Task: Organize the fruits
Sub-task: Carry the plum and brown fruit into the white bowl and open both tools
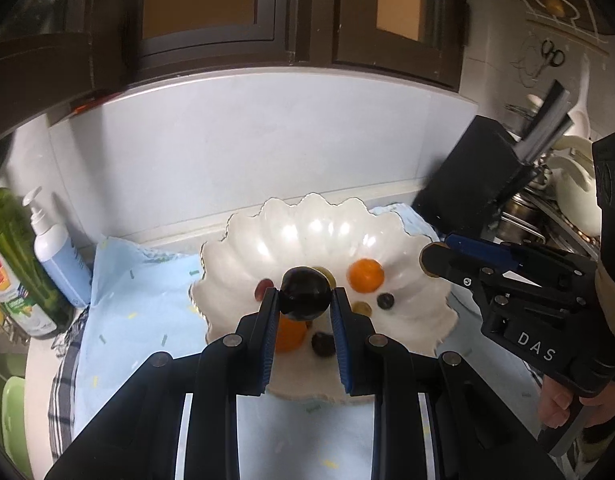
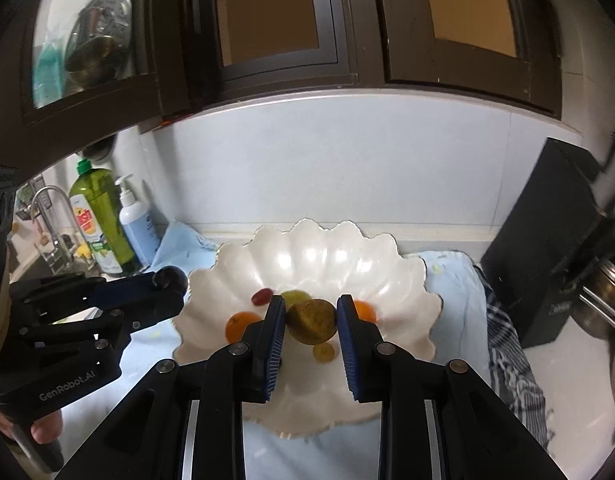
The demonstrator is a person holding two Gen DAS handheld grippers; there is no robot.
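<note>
A white scalloped bowl (image 1: 307, 224) (image 2: 327, 248) sits on a light blue cloth (image 1: 139, 280). My left gripper (image 1: 304, 300) is shut on a dark plum (image 1: 305, 294) and holds it above the bowl; it shows in the right wrist view (image 2: 169, 280) too. My right gripper (image 2: 311, 320) is shut on a brownish-green round fruit (image 2: 312, 321) above the bowl; it appears from the side in the left wrist view (image 1: 435, 260). In the bowl lie two oranges (image 1: 365, 276) (image 1: 289, 336), a red grape (image 2: 262, 296), green grapes (image 2: 323, 352) and dark grapes (image 1: 385, 301).
A green dish-soap bottle (image 2: 103, 220) and a white pump bottle (image 2: 135, 224) stand at the left by a tap (image 2: 47, 208). A black knife block (image 1: 479, 176) stands at the right, with metal pots (image 2: 603, 300) beyond. Dark cabinets (image 2: 307, 20) hang overhead.
</note>
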